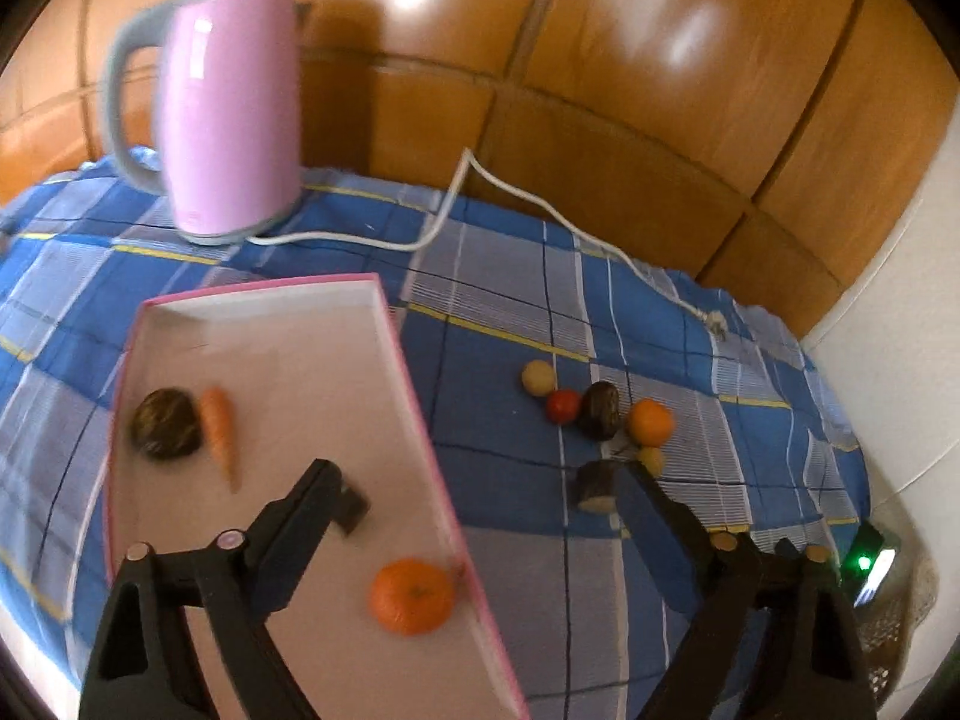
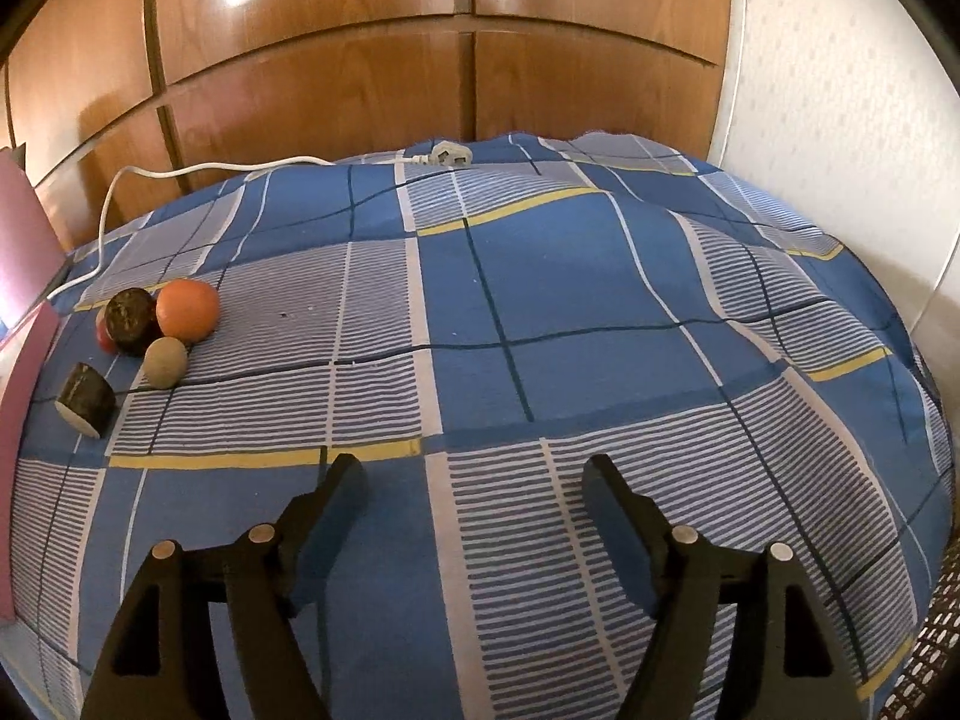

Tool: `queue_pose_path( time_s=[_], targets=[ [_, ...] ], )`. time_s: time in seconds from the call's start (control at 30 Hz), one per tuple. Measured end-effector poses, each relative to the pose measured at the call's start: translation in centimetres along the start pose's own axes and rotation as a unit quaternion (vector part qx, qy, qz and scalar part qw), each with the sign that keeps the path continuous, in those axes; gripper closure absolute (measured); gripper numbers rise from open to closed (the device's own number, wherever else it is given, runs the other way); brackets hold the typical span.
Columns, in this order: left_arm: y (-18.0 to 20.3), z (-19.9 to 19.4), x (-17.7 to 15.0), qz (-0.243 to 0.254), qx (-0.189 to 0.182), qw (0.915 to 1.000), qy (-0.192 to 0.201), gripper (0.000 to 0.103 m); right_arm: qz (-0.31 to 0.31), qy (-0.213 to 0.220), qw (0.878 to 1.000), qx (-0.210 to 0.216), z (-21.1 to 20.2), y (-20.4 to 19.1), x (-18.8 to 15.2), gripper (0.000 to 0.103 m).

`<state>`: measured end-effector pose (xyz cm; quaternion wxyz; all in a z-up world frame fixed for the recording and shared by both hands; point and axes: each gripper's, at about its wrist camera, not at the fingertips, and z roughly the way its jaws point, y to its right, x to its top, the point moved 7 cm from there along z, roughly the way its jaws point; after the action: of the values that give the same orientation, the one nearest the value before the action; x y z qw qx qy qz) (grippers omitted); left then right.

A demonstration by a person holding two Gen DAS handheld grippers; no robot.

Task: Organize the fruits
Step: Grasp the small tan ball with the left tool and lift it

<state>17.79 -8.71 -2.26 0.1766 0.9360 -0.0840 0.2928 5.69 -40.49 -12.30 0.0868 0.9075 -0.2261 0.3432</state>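
Hovering wide over tray (image 1: pixel 384 324), left gripper (image 1: pixel 480 480) above tangerine (image 1: pixel 411 595), right gripper (image 2: pixel 474 480) wide

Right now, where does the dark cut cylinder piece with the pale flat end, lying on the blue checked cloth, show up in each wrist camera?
Left wrist view: the dark cut cylinder piece sits right of centre, just left of the right finger's tip, below the fruit cluster.
Right wrist view: the same piece lies at the far left edge, beside the pink box wall.
Shared landmark: the loose round orange fruit in the cluster just beyond it.
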Motion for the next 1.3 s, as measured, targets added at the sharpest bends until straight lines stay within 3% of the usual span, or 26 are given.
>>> queue_pose_path(
  time_s=[0.03, 0.1, 0.2, 0.37, 0.77, 0.83, 0.87, 1.1, 1.3],
  targets=[
    [0.3, 0.8, 0.5, 0.002, -0.008, 0.9999, -0.012, 0.025, -0.001, 0.0, 1.0, 0.001, 0.0, 0.0, 0.0, 0.024],
    [1.2, 2.5, 1.5, -0.004, -0.03, 0.9986, -0.043, 0.047, -0.001, 0.001, 1.0, 0.004, 0.0, -0.1, -0.1, 0.023],
    [2.5, 4.1, 2.7, 0.003, -0.046, 0.9974, -0.056, 0.059, -0.003, 0.001, 1.0, 0.007, 0.0, -0.1, -0.1, 0.021],
    [3.8, 8.1, 4.1, -0.002, -0.051, 0.9942, -0.095, 0.062, -0.004, 0.001, 1.0, 0.012, 0.1, -0.2, -0.1, 0.018],
    [3.7, 15.3, 4.6, -0.037, -0.015, 0.9885, -0.146, 0.062, -0.006, 0.002, 1.0, 0.015, 0.1, -0.4, -0.1, 0.016],
    [3.9, 15.8, 4.6, -0.032, -0.01, 0.9889, -0.145, 0.064, -0.006, 0.003, 1.0, 0.015, 0.1, -0.4, -0.1, 0.016],
    [3.9, 16.0, 4.6, -0.025, -0.002, 0.9897, -0.141, 0.078, -0.006, 0.003, 1.0, 0.015, 0.1, -0.4, -0.1, 0.016],
    [3.2, 13.2, 4.8, -0.034, -0.03, 0.9942, -0.097, 0.079, -0.007, 0.003, 1.0, 0.014, 0.1, -0.4, -0.1, 0.016],
    [-0.5, 5.3, 6.3, -0.048, -0.042, 0.9977, -0.021, 0.079, -0.008, 0.004, 1.0, 0.014, 0.1, -0.4, -0.1, 0.016]
  ],
)
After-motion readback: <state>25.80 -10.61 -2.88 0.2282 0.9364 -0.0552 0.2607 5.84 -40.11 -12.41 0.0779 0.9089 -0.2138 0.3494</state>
